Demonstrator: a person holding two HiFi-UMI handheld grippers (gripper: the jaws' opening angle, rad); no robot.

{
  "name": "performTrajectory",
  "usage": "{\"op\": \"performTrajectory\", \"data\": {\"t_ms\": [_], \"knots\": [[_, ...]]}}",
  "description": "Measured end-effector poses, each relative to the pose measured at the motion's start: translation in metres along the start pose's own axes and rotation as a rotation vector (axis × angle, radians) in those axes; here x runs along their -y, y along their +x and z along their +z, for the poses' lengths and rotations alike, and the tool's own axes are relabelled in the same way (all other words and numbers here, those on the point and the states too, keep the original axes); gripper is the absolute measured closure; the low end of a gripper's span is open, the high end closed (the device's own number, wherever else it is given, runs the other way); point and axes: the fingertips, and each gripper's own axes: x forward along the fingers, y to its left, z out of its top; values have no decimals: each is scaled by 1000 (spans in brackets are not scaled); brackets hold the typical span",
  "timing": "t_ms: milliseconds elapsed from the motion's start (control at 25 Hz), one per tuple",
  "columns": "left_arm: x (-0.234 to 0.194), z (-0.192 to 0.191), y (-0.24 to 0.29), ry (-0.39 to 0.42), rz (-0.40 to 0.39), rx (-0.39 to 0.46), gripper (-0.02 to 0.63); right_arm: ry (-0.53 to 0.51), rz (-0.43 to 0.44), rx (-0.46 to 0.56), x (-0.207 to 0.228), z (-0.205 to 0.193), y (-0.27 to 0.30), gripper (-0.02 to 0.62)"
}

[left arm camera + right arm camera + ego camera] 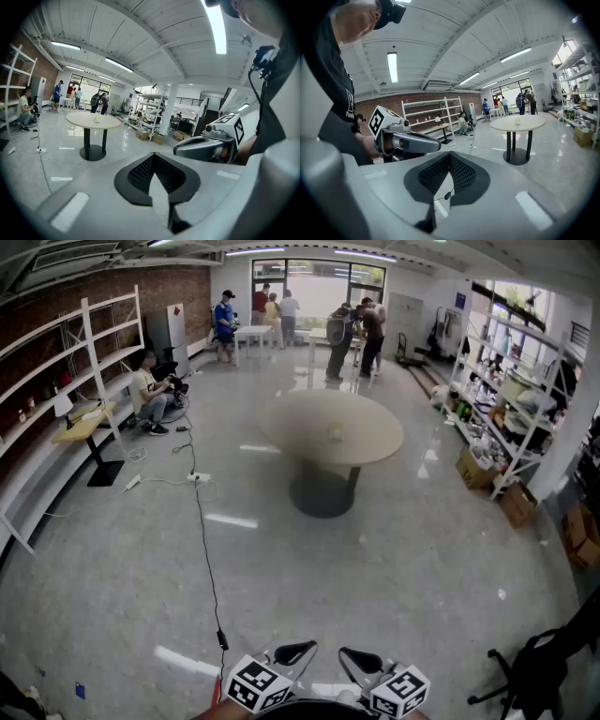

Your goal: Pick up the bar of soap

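Observation:
The bar of soap [335, 432] is a small pale block on the round beige table [291, 423], far ahead of me in the middle of the room. It also shows tiny on the table as the soap [96, 119] in the left gripper view and the soap [517, 121] in the right gripper view. My left gripper [293, 653] and right gripper [362, 663] hang side by side at the bottom edge of the head view, close to my body. Both have their jaws together with nothing between them. Each gripper view shows the other: the right gripper [206, 145] and the left gripper [410, 142].
A black cable [202, 540] runs along the glossy floor from a power strip [197, 478] toward me. White shelving [66, 352] lines the left brick wall, with a seated person [150, 395] beside it. Stocked shelves and cardboard boxes [478, 470] stand right. A black chair [539, 667] is near right. Several people stand at the far doors.

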Motion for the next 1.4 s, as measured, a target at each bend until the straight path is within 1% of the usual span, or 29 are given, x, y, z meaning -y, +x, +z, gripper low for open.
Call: {"op": "performTrajectory", "data": {"t_ms": [120,240,440,560,640,720,920,1000,1080,1240,1320,1400], "knots": [[-22,0,-23,-6,38,14,598,-13,37,-10,-18,6,26,589],[-43,-3,-45,-23,58,18,598,-25,60,-6,-35,12,49,589],[-71,-13,-63,-16,65,14,598,-33,59,-13,-49,11,74,589],[-86,-14,-64,-42,70,16,598,-38,45,-43,-45,11,78,589],[-93,-13,-62,-69,63,18,598,-22,25,-49,-36,13,79,589],[-101,-12,-54,-81,50,14,598,-2,7,-43,-23,17,85,589],[-128,4,-28,-62,40,0,598,22,2,-22,12,30,111,588],[-144,14,-16,-62,48,-7,598,36,9,-9,31,38,125,558],[-161,24,-2,-60,59,-25,598,48,24,8,54,48,140,552],[-194,57,45,-40,88,-48,598,31,45,43,117,84,158,540],[-209,81,81,-72,91,-33,598,25,60,62,154,105,158,525],[-223,104,118,-125,72,-1,598,22,66,75,189,119,157,501]]}}
